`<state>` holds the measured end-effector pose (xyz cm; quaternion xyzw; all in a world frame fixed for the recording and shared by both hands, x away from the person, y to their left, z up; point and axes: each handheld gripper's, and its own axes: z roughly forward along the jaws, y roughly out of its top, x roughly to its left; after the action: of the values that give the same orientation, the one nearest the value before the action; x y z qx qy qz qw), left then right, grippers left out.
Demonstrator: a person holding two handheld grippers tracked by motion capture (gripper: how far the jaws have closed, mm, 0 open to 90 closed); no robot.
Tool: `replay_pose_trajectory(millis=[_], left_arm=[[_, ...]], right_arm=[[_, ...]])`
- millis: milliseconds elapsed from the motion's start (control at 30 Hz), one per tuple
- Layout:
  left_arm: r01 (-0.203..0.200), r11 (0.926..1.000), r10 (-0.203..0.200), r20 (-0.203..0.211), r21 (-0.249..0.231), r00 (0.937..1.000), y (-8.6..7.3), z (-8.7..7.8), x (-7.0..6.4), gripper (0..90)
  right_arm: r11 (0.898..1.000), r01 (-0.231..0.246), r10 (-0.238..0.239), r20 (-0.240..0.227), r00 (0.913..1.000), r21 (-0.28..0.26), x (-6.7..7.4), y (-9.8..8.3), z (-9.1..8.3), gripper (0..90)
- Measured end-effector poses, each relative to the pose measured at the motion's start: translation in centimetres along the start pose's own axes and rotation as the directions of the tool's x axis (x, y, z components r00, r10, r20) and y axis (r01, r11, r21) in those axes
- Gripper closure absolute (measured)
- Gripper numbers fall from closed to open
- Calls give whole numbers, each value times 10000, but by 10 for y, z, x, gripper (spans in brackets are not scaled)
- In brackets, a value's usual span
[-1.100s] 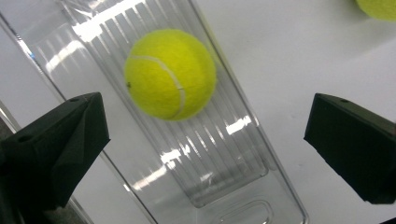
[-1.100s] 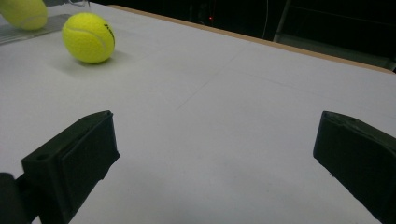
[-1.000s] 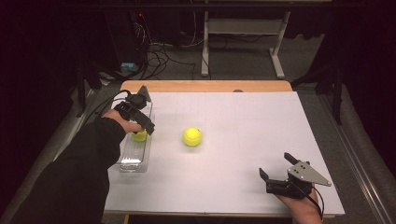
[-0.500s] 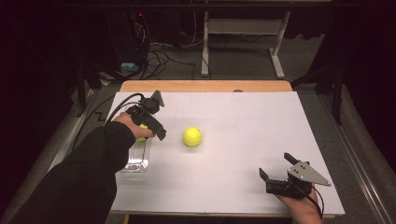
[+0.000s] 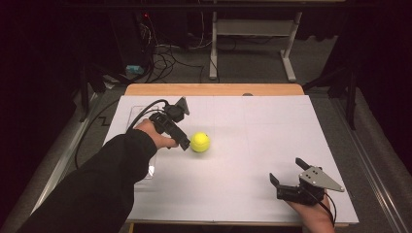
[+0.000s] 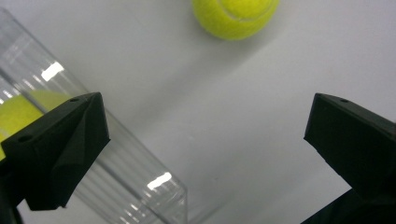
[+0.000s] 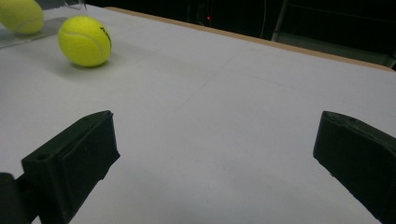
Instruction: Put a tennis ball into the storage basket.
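Left gripper (image 5: pixel 186 143) sits just beside the loose tennis ball (image 5: pixel 200 142) on the white worktop (image 5: pixel 252 145), jaws wide apart and empty; in the left gripper view the ball (image 6: pixel 235 15) lies ahead of the jaws, not yet between them. A clear plastic container (image 6: pixel 140 186) lies on its side by the left jaw, with a second ball (image 6: pixel 21 112) inside it. Right gripper (image 5: pixel 286 187) rests at the near right of the worktop, well apart from the ball, jaws apart, holding nothing. Judged step: approach to grasp the loose ball. The next move calls for advancing the left jaws around the ball and closing squarely, as it may roll.
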<state>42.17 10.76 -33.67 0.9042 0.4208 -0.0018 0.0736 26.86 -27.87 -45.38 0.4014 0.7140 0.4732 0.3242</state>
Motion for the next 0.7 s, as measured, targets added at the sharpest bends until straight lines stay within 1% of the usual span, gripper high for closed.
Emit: replay_pose_trajectory(millis=[67,233,267,300,367,433,467,533,567,600,633,700], left_arm=[[-75,10000,76,65,-52,9999,4,3,-6,6],[-92,9999,93,60,-136,9999,10,5,-13,6],[-152,9998,153,94,-106,9998,14,6,-16,6],[-152,9998,153,94,-106,9998,14,6,-16,6],[-190,9995,193,89,-248,9998,20,8,-20,6],[-174,9992,178,93,-357,9998,24,12,-22,6],[-175,9990,180,129,-403,9998,27,14,-23,5],[-159,9987,161,41,-490,9999,32,19,-24,5],[-159,9987,161,41,-490,9999,32,19,-24,6],[-79,9987,83,72,-511,9999,38,25,-24,5],[-79,9987,83,72,-511,9999,38,25,-24,5],[-55,9993,59,100,-373,9999,43,32,-23,6]], right_arm=[[10000,76,-77,-36,10000,-19,1,1,0,0],[9999,125,-124,-88,9999,65,0,-3,0,0],[9999,83,-82,-92,9999,68,-1,-3,1,0],[10000,45,-44,-53,10000,77,-1,-3,1,0],[10000,27,-27,-31,10000,10,-3,-3,0,0],[10000,5,-5,-45,10000,53,-2,-4,0,0],[10000,5,-5,-53,10000,28,-2,-4,-1,0],[9999,120,-119,-75,9999,26,-1,-3,-1,0],[9999,120,-119,-75,9999,26,-1,-3,-1,0],[9998,205,-205,-88,9998,-21,0,-2,-1,0],[9998,205,-205,-88,9998,-21,0,-2,-1,0],[9998,179,-180,-130,9998,-47,1,-2,-2,0]])
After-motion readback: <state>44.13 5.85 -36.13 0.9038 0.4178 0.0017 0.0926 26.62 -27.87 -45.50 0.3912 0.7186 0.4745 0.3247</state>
